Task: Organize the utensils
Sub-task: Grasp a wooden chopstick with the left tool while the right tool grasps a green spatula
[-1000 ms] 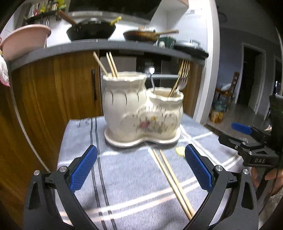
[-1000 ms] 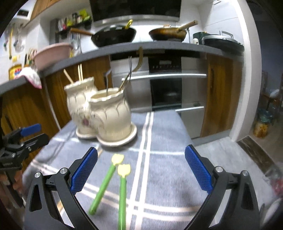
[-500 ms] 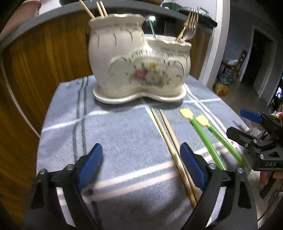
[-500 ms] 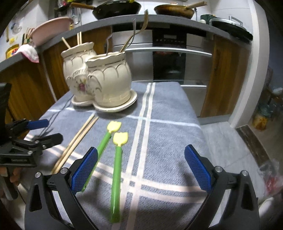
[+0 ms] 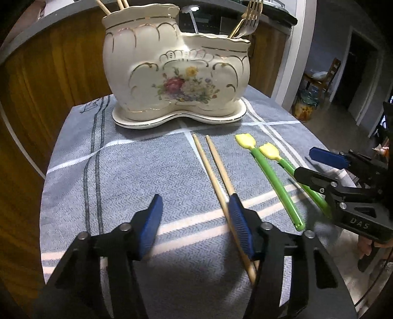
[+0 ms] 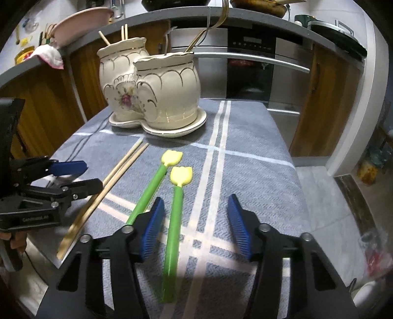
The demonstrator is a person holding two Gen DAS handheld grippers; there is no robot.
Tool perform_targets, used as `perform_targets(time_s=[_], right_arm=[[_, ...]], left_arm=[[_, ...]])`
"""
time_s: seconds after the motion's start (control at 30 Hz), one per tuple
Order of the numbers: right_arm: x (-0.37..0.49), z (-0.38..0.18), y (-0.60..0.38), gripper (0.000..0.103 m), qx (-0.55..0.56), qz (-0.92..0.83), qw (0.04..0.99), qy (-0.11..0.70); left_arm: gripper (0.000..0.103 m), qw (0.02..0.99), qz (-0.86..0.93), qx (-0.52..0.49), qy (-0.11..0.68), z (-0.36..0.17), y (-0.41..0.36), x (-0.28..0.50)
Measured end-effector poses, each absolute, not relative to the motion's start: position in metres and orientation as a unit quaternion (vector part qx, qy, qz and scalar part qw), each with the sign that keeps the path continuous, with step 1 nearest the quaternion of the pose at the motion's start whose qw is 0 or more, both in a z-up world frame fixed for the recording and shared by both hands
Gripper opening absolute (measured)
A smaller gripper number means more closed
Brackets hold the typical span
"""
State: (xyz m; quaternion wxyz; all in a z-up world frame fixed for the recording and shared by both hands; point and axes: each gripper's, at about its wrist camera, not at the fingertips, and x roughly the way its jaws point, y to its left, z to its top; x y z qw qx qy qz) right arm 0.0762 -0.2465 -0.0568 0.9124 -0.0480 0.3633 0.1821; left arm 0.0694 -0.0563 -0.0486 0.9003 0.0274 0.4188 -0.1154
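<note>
Wooden cabinets (image 6: 44, 98) and a built-in oven (image 6: 250, 66) stand under a grey worktop (image 6: 147, 20); a doorway (image 5: 358, 81) opens right.

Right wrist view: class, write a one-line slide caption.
Open right gripper above green chopsticks near ceramic utensil holder.

On my left wrist view I can read "DAS" in pale letters on the black body of the right hand-held gripper (image 5: 326, 169), low at the right edge. On my right wrist view the black body of the left hand-held gripper (image 6: 78, 175) carries a pale line of lettering too, but it is blurred and I cannot make it out. The oven's (image 6: 250, 59) control panel shows small marks, too small to read.
</note>
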Motion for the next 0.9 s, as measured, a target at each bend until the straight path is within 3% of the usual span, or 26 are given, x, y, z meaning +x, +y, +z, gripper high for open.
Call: perform_targets(time_s=[0.1, 0.2, 0.4, 0.6, 0.9], right_arm=[[0.076, -0.058, -0.243, 0.04, -0.053, 0.188, 0.909, 0.368], [0.075, -0.061, -0.24, 0.034, -0.056, 0.194, 0.905, 0.375], [0.077, -0.062, -0.238, 0.024, -0.054, 0.201, 0.903, 0.377], [0.084, -0.062, -0.233, 0.014, -0.045, 0.209, 0.899, 0.383], [0.089, -0.061, -0.228, 0.014, -0.046, 0.21, 0.897, 0.387]], left_arm=[[0.035, 0.897, -0.131, 0.032, 0.421, -0.046, -0.063, 0.067], [0.032, 0.894, -0.141, 0.042, 0.423, -0.046, -0.07, 0.065], [0.007, 0.886, -0.167, 0.032, 0.432, -0.044, -0.067, 0.066], [0.007, 0.877, -0.181, 0.059, 0.442, -0.042, -0.063, 0.069], [0.008, 0.874, -0.17, 0.049, 0.452, -0.043, -0.061, 0.077]])
